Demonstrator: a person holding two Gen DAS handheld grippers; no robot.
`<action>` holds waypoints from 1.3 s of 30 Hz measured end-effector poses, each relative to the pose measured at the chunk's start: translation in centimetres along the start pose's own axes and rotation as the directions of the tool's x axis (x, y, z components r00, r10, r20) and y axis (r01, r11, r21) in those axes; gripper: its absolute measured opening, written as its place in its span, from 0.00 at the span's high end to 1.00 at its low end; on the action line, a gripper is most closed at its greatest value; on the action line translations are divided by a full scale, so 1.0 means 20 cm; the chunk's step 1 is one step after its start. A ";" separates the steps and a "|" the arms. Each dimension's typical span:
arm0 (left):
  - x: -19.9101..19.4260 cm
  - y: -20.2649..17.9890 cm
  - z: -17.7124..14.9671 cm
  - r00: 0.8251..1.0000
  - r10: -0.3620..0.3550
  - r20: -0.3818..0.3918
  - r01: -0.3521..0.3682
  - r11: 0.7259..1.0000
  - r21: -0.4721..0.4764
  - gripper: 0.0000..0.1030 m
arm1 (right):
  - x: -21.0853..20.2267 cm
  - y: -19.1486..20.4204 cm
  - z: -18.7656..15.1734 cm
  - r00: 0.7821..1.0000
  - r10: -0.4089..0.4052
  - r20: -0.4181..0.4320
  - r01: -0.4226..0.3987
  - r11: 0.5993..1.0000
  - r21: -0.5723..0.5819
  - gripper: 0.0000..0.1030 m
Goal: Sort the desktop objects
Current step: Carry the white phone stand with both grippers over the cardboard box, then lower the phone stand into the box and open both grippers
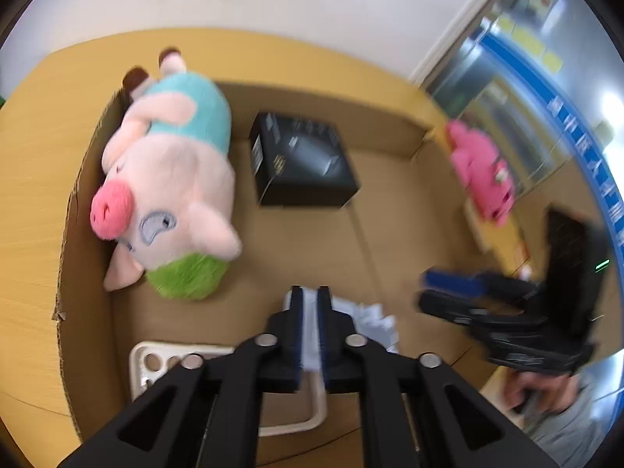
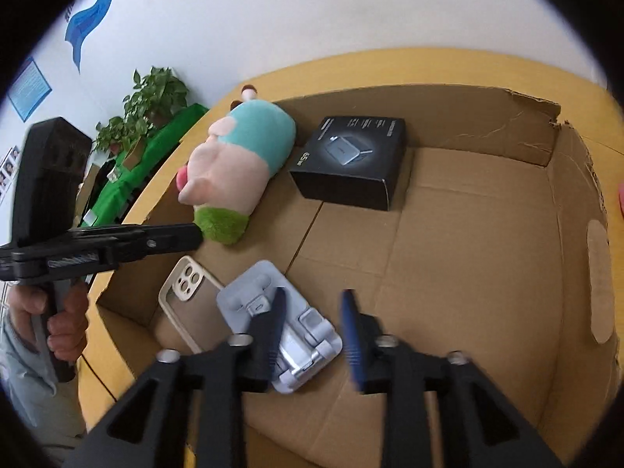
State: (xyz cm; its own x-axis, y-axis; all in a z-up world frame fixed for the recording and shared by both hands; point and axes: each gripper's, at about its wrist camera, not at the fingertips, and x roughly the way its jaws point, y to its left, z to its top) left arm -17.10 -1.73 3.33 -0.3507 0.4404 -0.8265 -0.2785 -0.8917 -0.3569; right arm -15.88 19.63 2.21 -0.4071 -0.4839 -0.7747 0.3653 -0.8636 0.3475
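A cardboard box (image 2: 468,234) lies open on a yellow table (image 1: 31,195). Inside lie a plush pig (image 1: 171,179) (image 2: 238,163), a black product box (image 1: 300,160) (image 2: 351,160), a beige phone case (image 2: 187,300) (image 1: 156,362) and a grey-white folding phone stand (image 2: 280,323) (image 1: 374,323). My left gripper (image 1: 311,312) hovers above the box floor with jaws nearly closed and nothing between them. My right gripper (image 2: 314,312) is open just above the phone stand, holding nothing; it also shows in the left wrist view (image 1: 448,292).
A pink plush toy (image 1: 479,171) sits on the table outside the box's right wall. Potted plants (image 2: 152,97) and a green-covered table (image 2: 128,179) stand beyond the table's left side. A glass door (image 1: 526,78) is at the right.
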 end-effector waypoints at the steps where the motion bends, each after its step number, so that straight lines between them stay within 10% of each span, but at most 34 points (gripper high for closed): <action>1: 0.02 0.00 0.00 1.000 0.016 -0.017 -0.015 1.000 0.011 0.72 | -0.01 0.02 0.01 1.000 -0.001 -0.026 0.000 1.000 -0.027 0.47; 4: 0.09 -0.04 -0.01 0.997 0.045 -0.067 -0.041 0.997 0.061 0.45 | 0.00 0.13 0.03 0.992 -0.007 -0.123 -0.015 0.984 -0.175 0.30; 9: 0.21 -0.07 -0.02 0.987 0.027 -0.158 -0.014 0.997 0.081 0.44 | 0.16 0.28 0.02 0.961 -0.040 -0.272 -0.097 0.877 -0.471 0.30; 19: 0.28 -0.08 0.01 0.977 0.038 -0.212 -0.021 0.996 0.084 0.56 | 0.46 0.26 0.06 0.882 0.009 -0.472 -0.266 0.836 -0.480 0.27; 29: 0.23 -0.11 0.00 0.985 0.042 -0.167 -0.024 0.994 0.103 0.62 | 0.43 0.32 -0.03 0.926 -0.051 -0.373 -0.187 0.798 -0.573 0.37; 39: 0.13 -0.24 0.20 0.999 -0.014 -0.036 0.019 0.989 0.149 0.62 | 0.15 0.16 0.13 0.970 -0.002 -0.243 -0.112 0.884 -0.453 0.37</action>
State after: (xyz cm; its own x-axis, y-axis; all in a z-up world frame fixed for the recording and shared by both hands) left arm -20.23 4.08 4.53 -0.3143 0.4484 -0.8368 -0.4153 -0.8575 -0.3035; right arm -18.11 15.00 2.38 -0.1917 -0.4330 -0.8808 0.7482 -0.6453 0.1544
